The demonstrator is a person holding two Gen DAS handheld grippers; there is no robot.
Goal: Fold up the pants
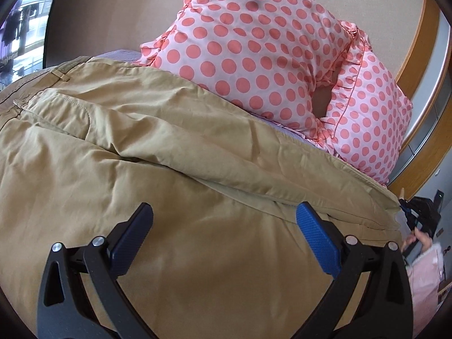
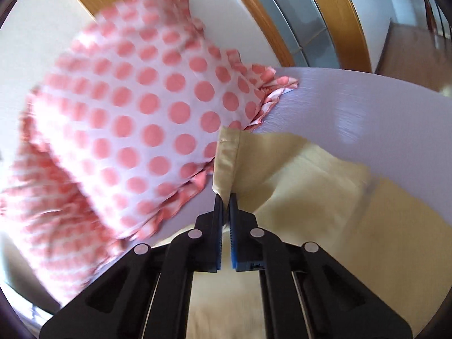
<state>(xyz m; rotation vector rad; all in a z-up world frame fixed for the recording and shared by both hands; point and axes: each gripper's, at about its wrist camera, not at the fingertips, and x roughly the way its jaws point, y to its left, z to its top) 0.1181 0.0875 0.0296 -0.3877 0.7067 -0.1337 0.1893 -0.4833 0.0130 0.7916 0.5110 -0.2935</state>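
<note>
On the bed [image 2: 353, 93] | right tool [image 2: 225, 197] clamps pants [image 2: 296, 175] hem | left tool [image 1: 224, 212] spread above pants, beside pillows [image 1: 254, 56]

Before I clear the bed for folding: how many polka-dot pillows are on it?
2. One large polka-dot pillow stands behind the khaki pants; a second leans beside it at its right, partly hidden. Others may lie out of view.
</note>
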